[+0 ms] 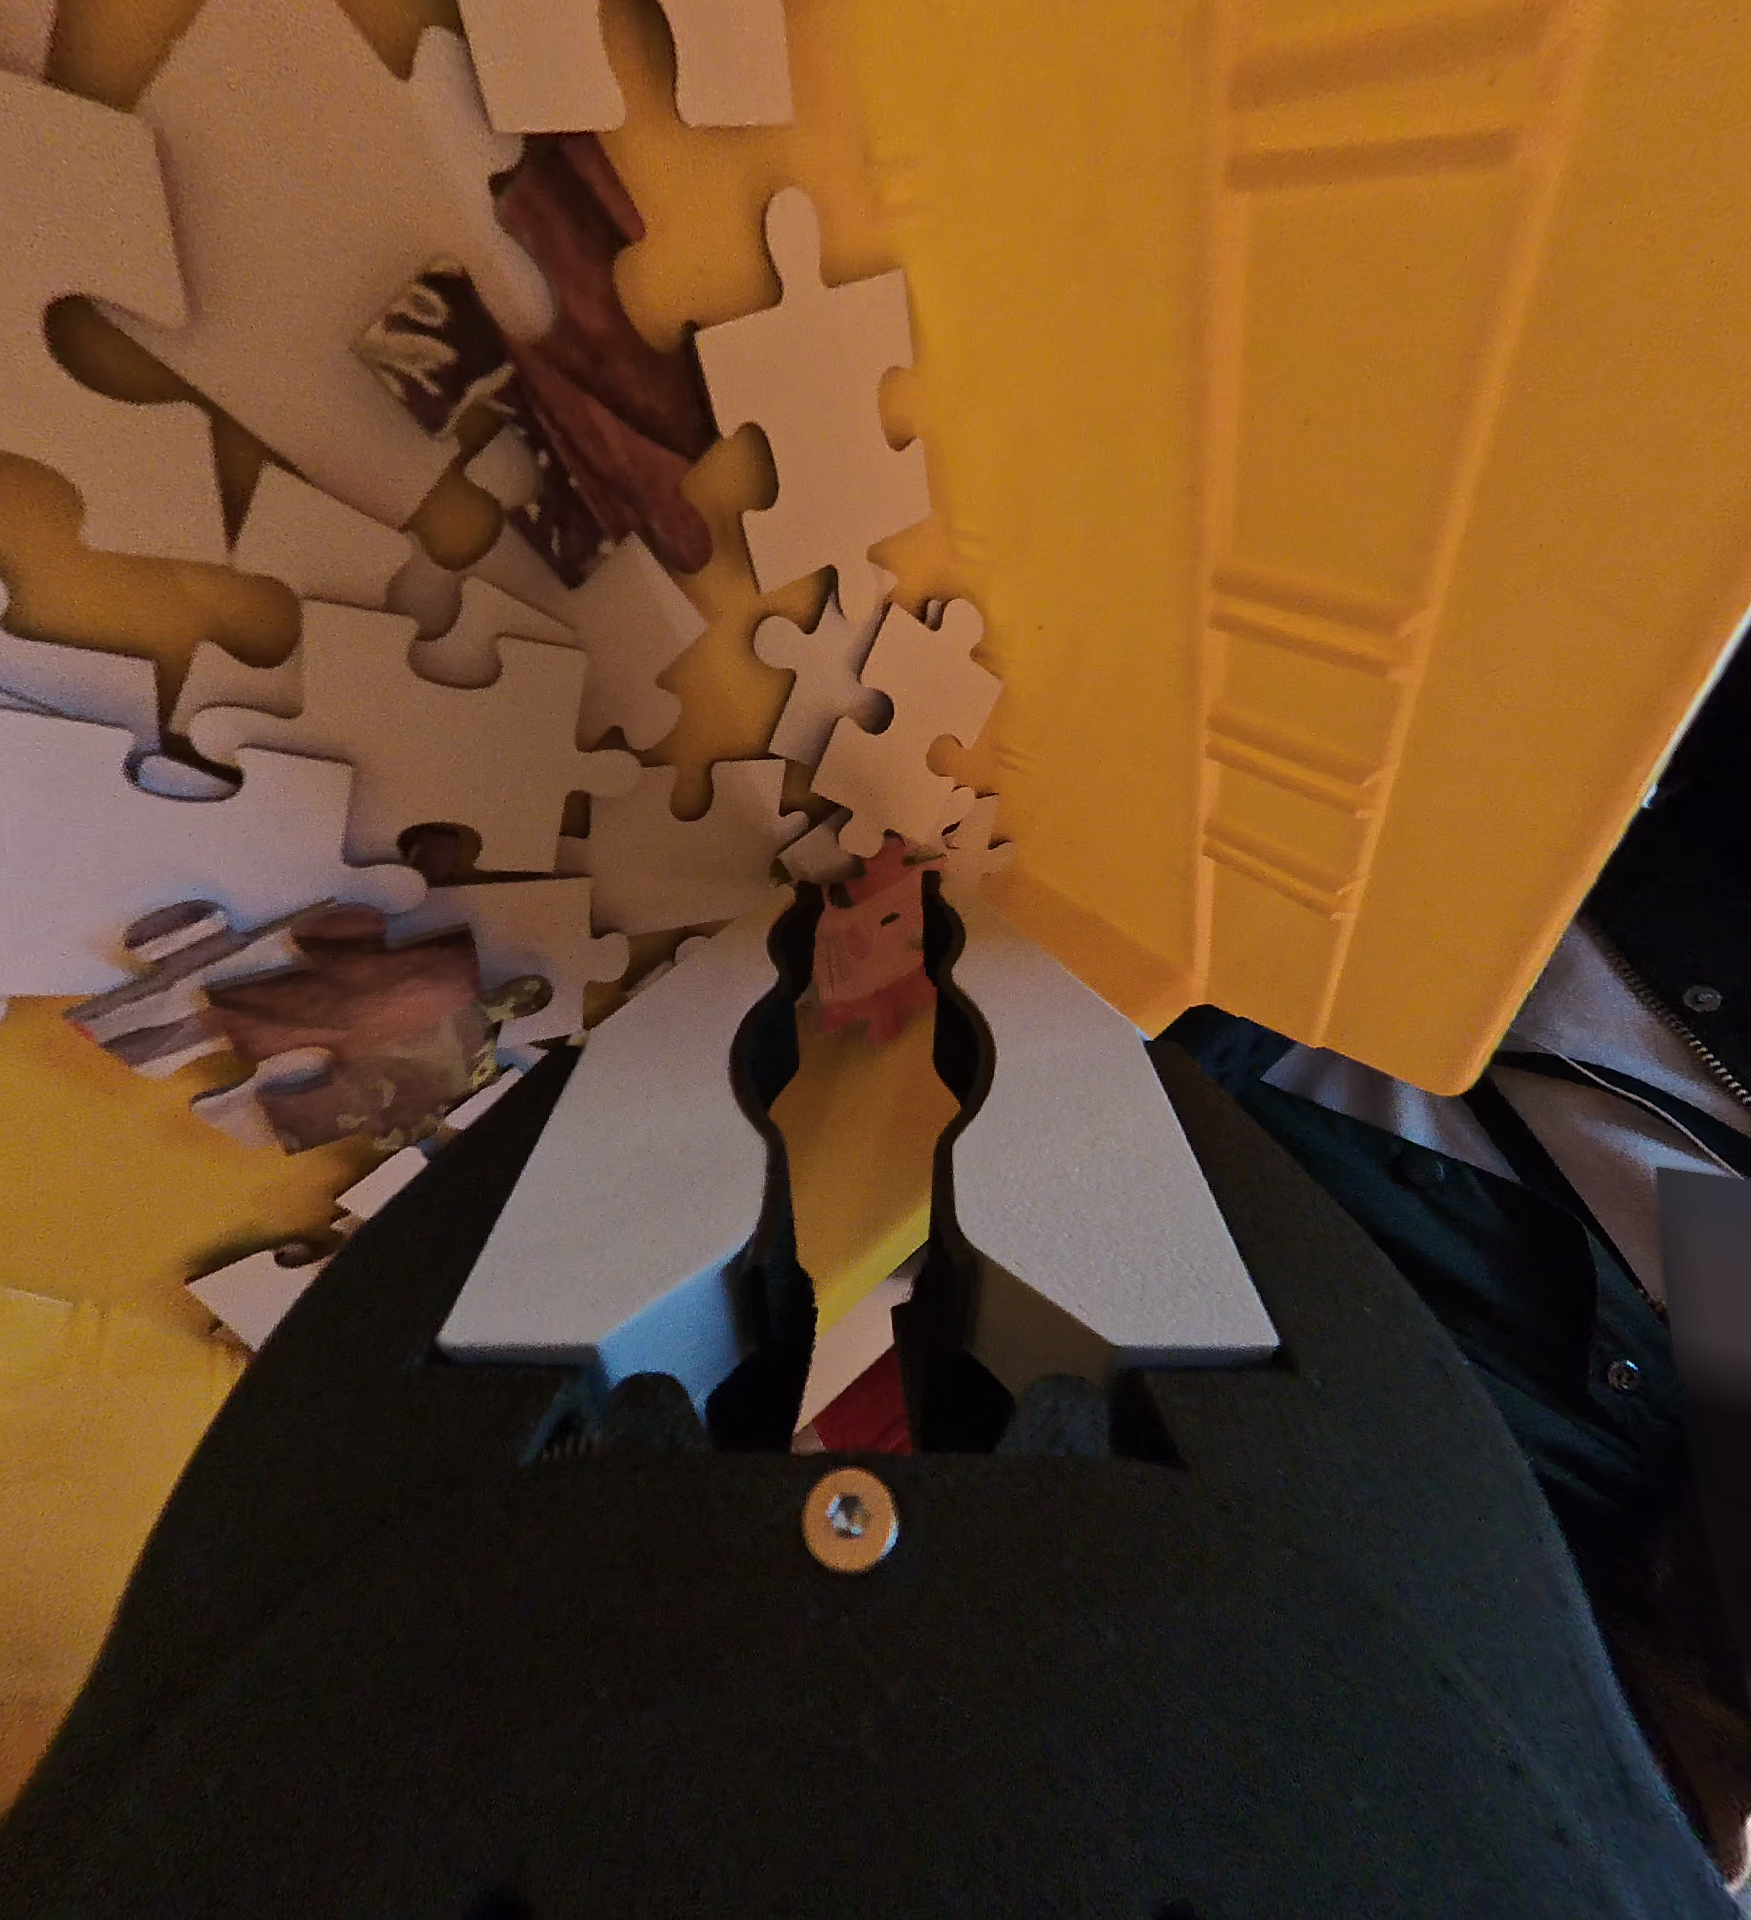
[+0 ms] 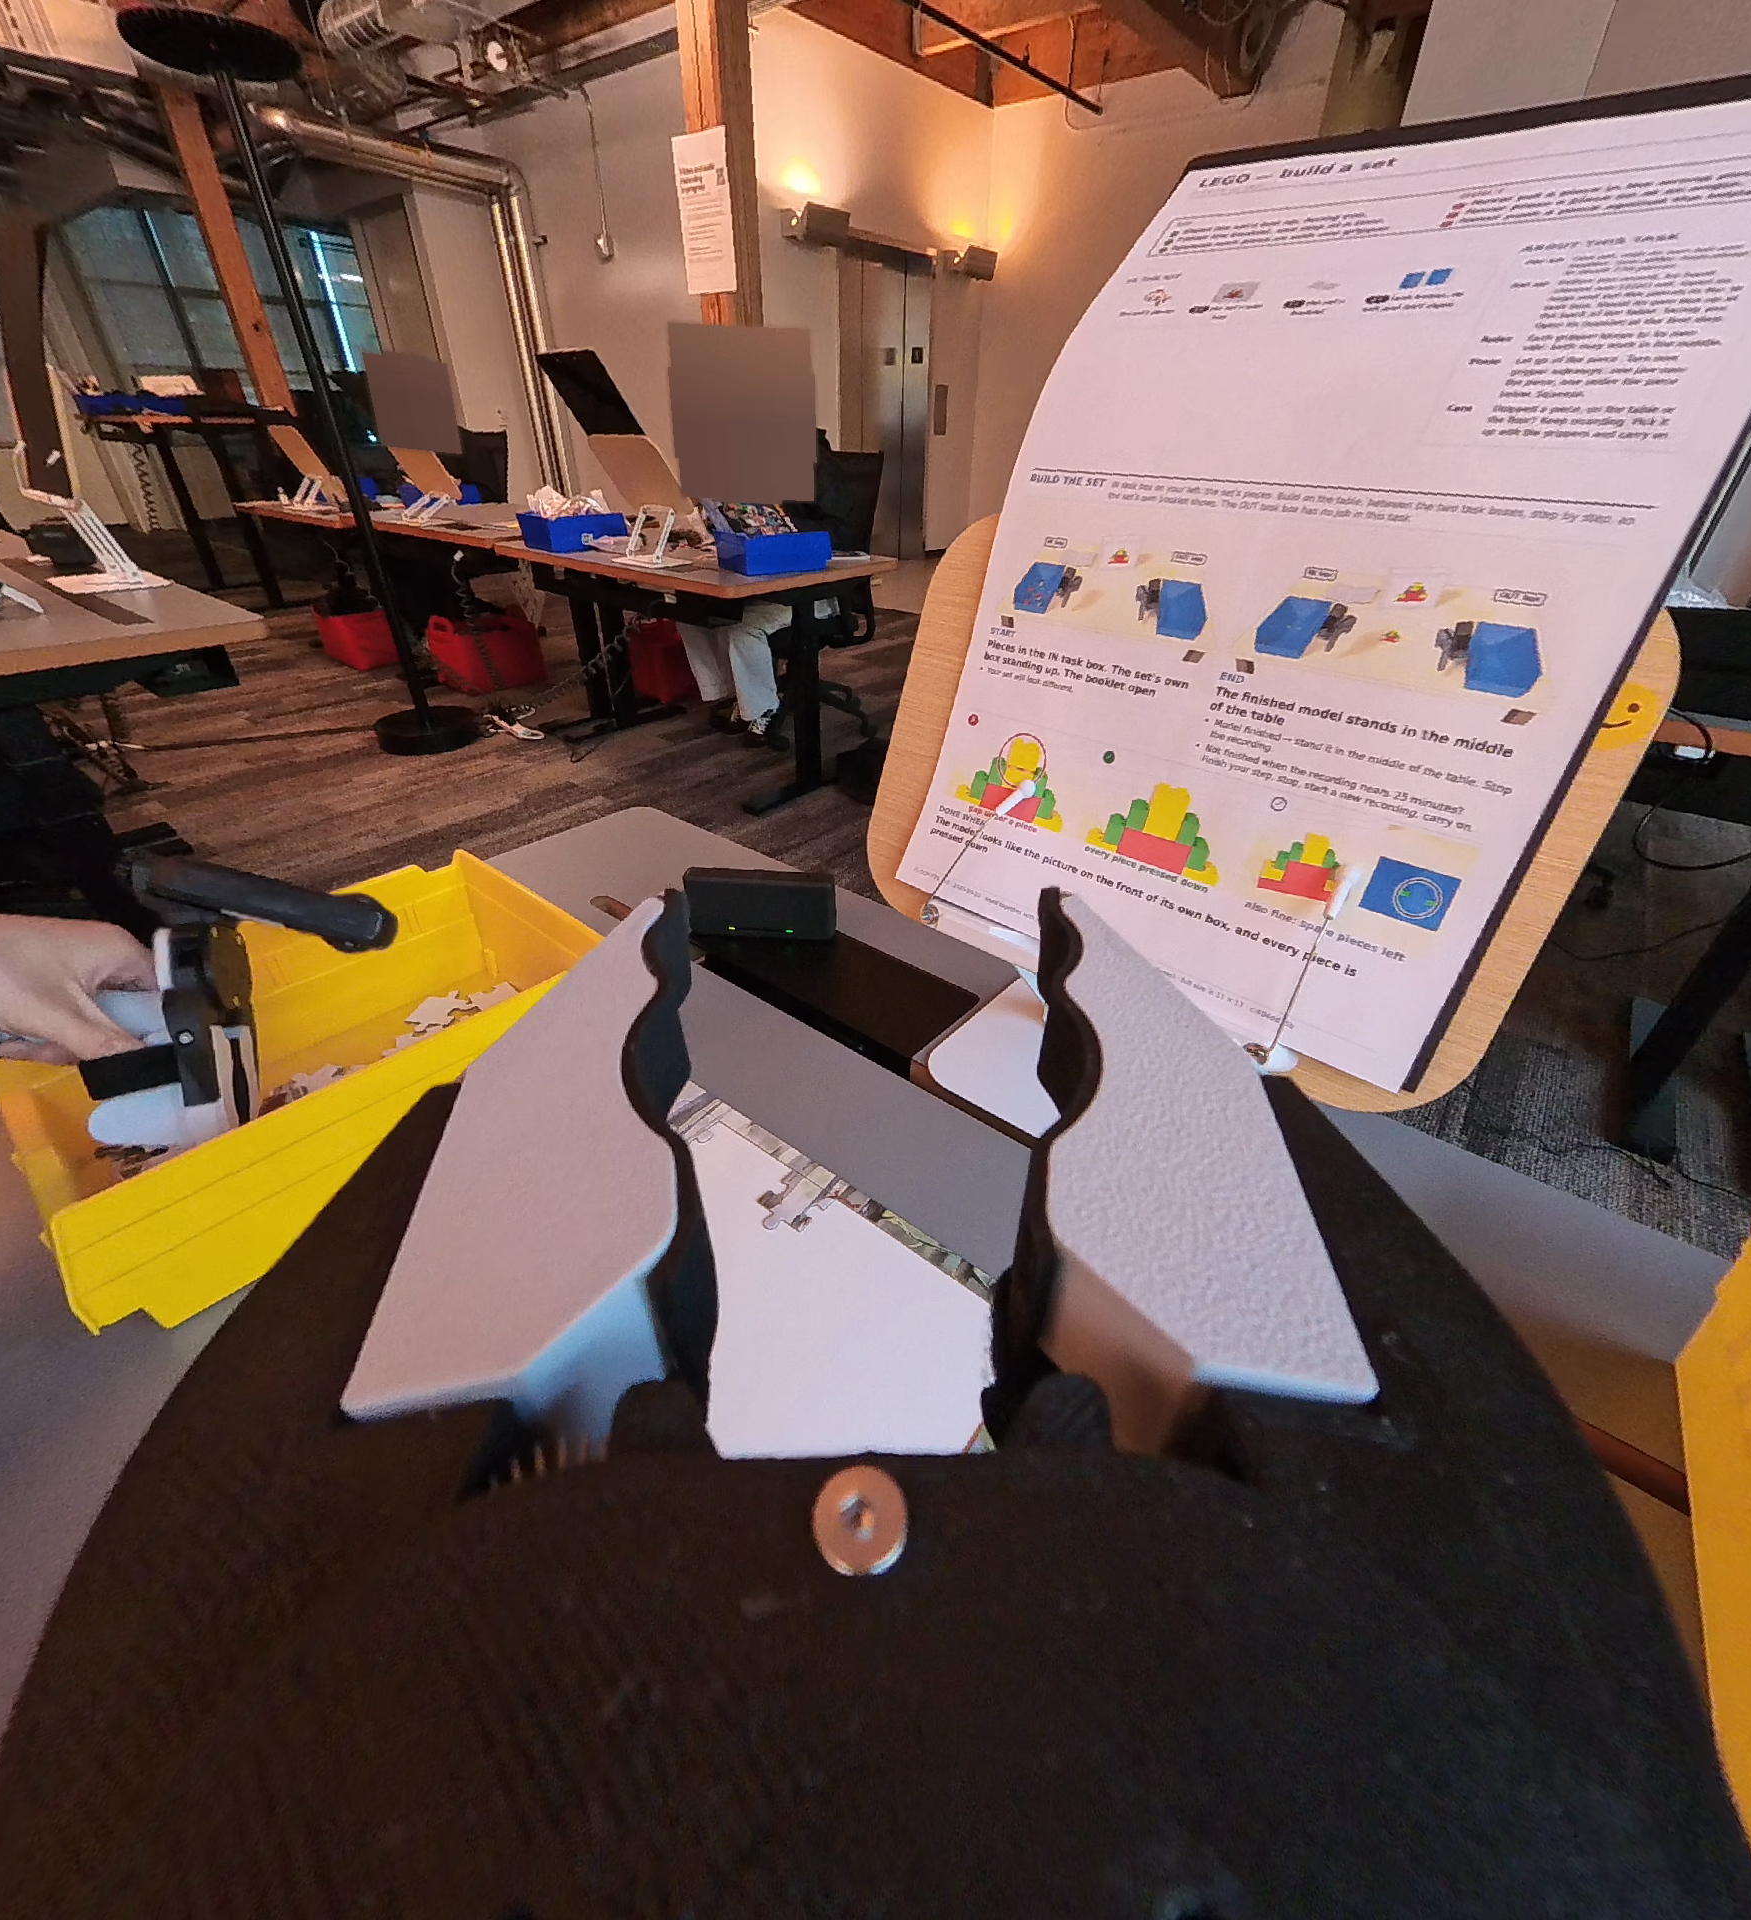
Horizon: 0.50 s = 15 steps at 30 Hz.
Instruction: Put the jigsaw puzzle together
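Grey worktop carrying yellow bin at left. In bin, loose puzzle pieces, mostly white side up. Left claw reaching into bin, clamped on pink piece. Right claw agape, empty, above part-built puzzle on worktop.

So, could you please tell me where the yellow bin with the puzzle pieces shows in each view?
Left wrist view: the bin fills the upper frame, its wall right of centre.
Right wrist view: left of centre, on the table.
Shared landmark: the left tongs, reaching into it.
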Each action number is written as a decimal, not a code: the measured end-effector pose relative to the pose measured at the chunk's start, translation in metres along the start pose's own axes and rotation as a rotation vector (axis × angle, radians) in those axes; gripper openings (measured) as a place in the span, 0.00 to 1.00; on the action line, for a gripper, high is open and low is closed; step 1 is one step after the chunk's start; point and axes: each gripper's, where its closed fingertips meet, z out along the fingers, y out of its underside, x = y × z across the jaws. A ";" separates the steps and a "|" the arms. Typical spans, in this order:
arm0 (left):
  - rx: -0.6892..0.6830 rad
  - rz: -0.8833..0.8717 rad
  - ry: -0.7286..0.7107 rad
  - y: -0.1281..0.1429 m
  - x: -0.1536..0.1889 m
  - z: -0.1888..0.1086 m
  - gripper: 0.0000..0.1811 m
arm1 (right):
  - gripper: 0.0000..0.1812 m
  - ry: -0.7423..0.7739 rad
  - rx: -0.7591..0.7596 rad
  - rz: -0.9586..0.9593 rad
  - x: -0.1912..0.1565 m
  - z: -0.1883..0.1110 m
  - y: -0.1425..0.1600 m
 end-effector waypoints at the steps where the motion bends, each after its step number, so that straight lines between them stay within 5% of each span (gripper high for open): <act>1: 0.010 0.003 -0.009 -0.001 -0.001 -0.002 0.11 | 0.37 0.000 -0.002 -0.002 0.000 0.000 0.000; 15: 0.004 0.031 0.029 0.001 0.005 0.000 0.12 | 0.37 -0.001 0.002 -0.003 0.001 -0.002 -0.001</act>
